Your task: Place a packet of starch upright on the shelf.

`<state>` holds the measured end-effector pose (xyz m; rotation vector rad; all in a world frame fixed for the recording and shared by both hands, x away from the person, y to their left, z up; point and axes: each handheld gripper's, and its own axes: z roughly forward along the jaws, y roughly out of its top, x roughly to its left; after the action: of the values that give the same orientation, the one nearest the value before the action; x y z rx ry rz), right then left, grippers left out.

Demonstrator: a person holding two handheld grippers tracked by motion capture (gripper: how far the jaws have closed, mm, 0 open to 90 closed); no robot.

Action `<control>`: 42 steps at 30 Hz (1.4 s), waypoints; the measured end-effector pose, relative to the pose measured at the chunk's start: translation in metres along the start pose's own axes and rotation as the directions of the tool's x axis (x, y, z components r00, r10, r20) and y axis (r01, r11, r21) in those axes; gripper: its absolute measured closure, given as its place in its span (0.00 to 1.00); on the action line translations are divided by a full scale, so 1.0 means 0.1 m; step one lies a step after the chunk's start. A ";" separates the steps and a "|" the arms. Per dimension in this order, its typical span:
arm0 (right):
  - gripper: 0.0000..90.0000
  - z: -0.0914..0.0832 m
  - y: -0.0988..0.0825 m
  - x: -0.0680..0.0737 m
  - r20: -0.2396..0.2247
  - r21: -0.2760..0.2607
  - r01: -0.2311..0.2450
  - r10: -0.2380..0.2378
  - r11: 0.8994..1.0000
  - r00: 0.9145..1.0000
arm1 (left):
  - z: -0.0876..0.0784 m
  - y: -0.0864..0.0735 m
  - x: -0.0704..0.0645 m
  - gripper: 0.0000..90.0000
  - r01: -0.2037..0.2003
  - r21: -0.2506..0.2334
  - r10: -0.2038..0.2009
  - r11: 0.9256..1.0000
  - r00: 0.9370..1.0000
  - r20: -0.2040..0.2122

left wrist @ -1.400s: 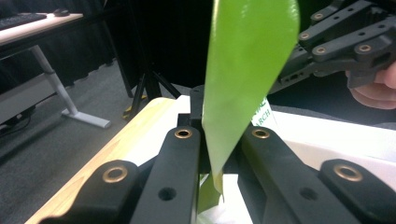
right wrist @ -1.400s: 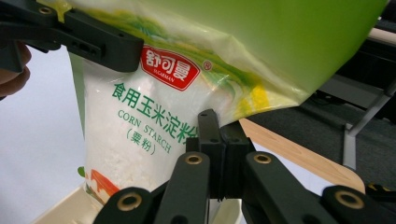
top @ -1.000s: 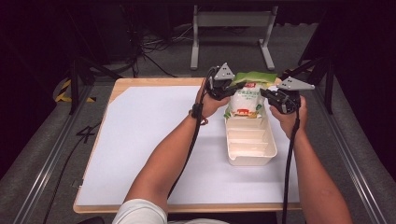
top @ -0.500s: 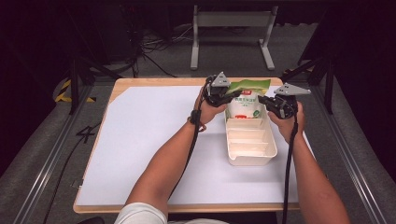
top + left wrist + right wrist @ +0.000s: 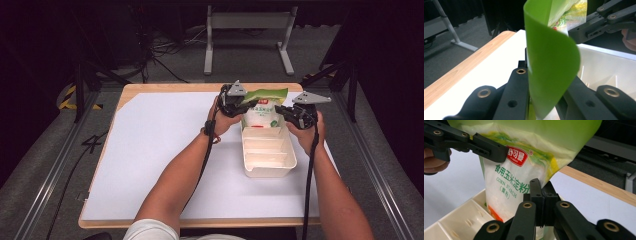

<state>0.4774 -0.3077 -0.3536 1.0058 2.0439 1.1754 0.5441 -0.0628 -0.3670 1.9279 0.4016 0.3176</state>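
Note:
A corn starch bag (image 5: 263, 114), white with a green top, hangs upright over the far end of a cream divided tray (image 5: 270, 172). Its bottom reaches into the tray's far compartment (image 5: 454, 220). My left gripper (image 5: 251, 104) is shut on the bag's green upper left edge (image 5: 551, 70). At the bag's right side, my right gripper (image 5: 281, 110) is shut on its edge, and in the right gripper view its jaws (image 5: 541, 188) pinch the plastic seam. The bag's red label and printed text (image 5: 510, 180) face the right gripper's camera.
The tray lies on a white sheet (image 5: 160, 150) that covers a wooden table (image 5: 150, 88). A grey metal stand (image 5: 250, 30) and cables are on the floor behind the table. Metal rails (image 5: 372, 165) run along both sides.
Both grippers have come down with the bag, the left one more. The bag's bottom now sits lower, inside the tray's far compartment.

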 end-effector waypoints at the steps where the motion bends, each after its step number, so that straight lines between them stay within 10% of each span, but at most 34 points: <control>1: 0.99 0.00 0.00 0.00 0.000 0.000 0.000 0.000 1.000 1.000 | 0.00 0.00 0.00 0.96 0.000 0.000 0.000 1.000 1.000 0.000; 21: 0.99 -0.02 -0.10 -0.04 -0.023 0.007 -0.020 0.021 1.000 1.000 | 0.07 -0.02 -0.04 0.96 0.005 0.019 -0.005 1.000 1.000 0.006; 42: 0.97 -0.11 -0.13 -0.09 -0.012 -0.052 -0.046 0.045 0.998 0.999 | -0.14 0.01 -0.07 0.84 -0.050 0.076 0.057 0.996 0.995 -0.088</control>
<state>0.4700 -0.3240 -0.3592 1.0282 1.9979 1.2537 0.5325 -0.0540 -0.3606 2.0038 0.4260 0.4310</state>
